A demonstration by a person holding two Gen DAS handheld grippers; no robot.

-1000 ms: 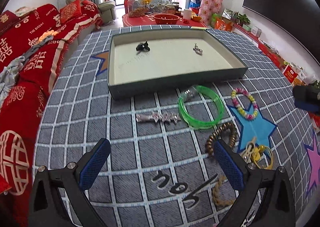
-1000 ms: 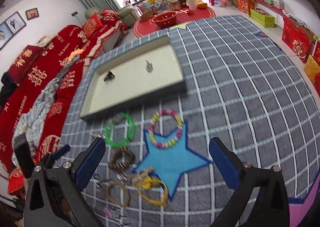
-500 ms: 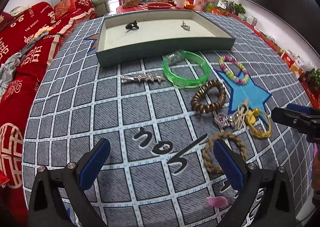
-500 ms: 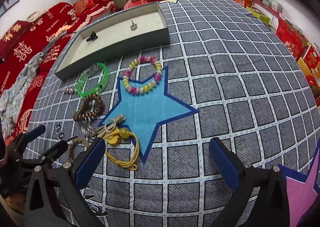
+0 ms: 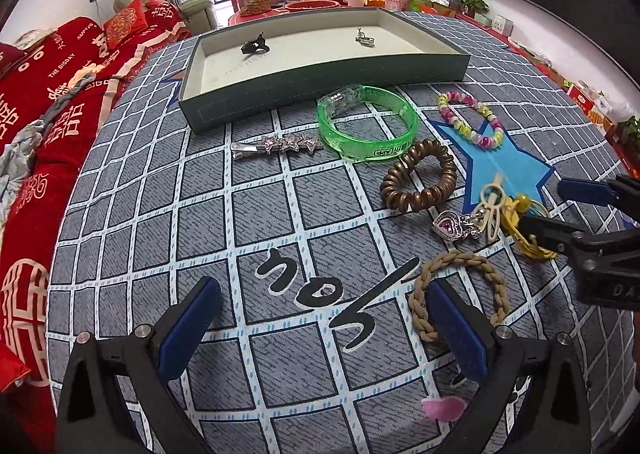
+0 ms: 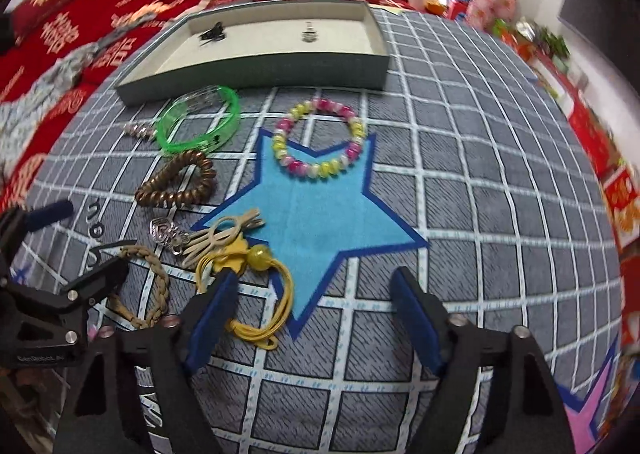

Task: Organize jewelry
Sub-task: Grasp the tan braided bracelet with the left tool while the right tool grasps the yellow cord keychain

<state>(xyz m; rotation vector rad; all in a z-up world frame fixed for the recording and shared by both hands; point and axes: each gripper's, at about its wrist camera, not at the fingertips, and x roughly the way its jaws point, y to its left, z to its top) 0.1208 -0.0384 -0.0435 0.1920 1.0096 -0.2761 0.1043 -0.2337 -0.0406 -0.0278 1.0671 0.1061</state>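
Note:
Loose jewelry lies on the grey checked cloth in front of a shallow green tray [image 5: 320,66]: a green bangle [image 5: 368,126], a beaded bracelet [image 6: 320,138], a brown coil hair tie [image 5: 416,182], a star hair clip [image 5: 280,144], a heart pendant [image 5: 448,226] and a braided ring [image 5: 460,294]. My right gripper [image 6: 316,286] hangs low over a yellow cord charm [image 6: 256,258]. Its jaws are closing, and the cord's loop lies between them beside the left finger, ungripped. My left gripper [image 5: 320,306] is open with nothing between its fingers; the braided ring lies by its right finger.
Inside the tray lie a black clip [image 5: 254,46] and a small silver piece [image 5: 364,39]. A pink scrap [image 5: 444,408] sits near the cloth's front edge. A red sofa [image 5: 52,102] runs along the left, and cluttered boxes and bowls stand beyond the tray.
My right gripper has dropped and rolled toward the yellow cord charm, and its jaws have narrowed. My left gripper came lower and nearer the jewelry, then held still.

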